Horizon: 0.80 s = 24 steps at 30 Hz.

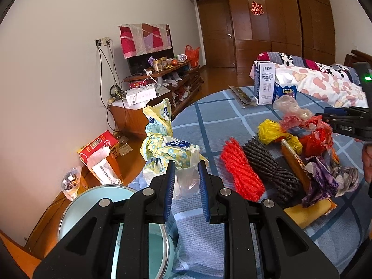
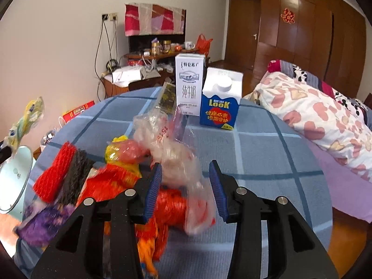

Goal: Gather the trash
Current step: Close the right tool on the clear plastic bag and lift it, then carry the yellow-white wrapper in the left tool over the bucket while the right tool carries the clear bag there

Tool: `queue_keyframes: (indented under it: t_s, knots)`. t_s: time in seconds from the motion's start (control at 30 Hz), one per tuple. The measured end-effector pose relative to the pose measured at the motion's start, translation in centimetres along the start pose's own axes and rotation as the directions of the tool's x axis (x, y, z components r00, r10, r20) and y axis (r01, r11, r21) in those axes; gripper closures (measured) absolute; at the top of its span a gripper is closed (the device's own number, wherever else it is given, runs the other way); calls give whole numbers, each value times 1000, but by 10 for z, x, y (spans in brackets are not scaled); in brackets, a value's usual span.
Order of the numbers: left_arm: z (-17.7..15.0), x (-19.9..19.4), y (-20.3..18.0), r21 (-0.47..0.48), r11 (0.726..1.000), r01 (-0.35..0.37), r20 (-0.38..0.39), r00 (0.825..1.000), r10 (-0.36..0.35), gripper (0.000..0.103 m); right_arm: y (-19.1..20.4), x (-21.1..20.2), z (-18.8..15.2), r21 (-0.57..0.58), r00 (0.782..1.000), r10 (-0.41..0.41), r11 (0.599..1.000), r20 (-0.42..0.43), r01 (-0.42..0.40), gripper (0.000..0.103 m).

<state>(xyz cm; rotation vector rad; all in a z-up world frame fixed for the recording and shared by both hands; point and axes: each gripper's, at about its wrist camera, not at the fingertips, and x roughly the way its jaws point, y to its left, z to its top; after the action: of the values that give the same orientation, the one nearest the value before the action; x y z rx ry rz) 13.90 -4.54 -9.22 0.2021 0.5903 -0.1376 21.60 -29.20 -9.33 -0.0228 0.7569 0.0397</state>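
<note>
My left gripper [image 1: 186, 164] is shut on a crumpled yellow and pale-blue plastic bag [image 1: 160, 139], held above the table edge and the pale-blue bin [image 1: 76, 207]. That bag shows at far left in the right wrist view [image 2: 25, 118]. My right gripper [image 2: 184, 169] is open, its jaws on either side of a clear crumpled plastic bag [image 2: 172, 148] on the trash pile. The pile holds red netting [image 1: 241, 169], black netting [image 1: 269, 165], yellow plastic [image 1: 272, 130], red plastic [image 1: 318, 139] and a purple wrapper [image 1: 323, 183].
A round table with a blue checked cloth [image 2: 267, 144] carries a white milk carton [image 2: 189, 83] and a blue carton [image 2: 220, 100] at its far side. A bed [image 2: 325, 116] stands to the right. A cluttered wooden cabinet [image 1: 162, 81] and boxes [image 1: 102, 155] stand along the left wall.
</note>
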Motion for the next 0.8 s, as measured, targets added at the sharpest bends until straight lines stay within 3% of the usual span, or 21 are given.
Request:
queue_keyframes:
  t_s: [0.03,0.1,0.17,0.5,0.8]
  knots:
    - [0,0,0,0,1000,0,-2,1000,0,83,-1,8,1,4,1000,20,1000,-17,-20,61]
    - [-2,0,1,2,1000,1,-2,1000,-1,83,3,15,-2,-19,998,34,999,-46,-35,85]
    - [-3,-2,3,3,1000,1,-3,1000,-1,83,6,14,-4,-33,999,30,999,-43,-31,88]
    - [-4,-14,15,5,1000,-17,15,1000,17,83,17,-36,4,-21,993,-39,999,114,42,91]
    - [-13,-38,41,2,998,-63,35,997,63,83,65,-74,25,-98,979,17,995,205,3,91]
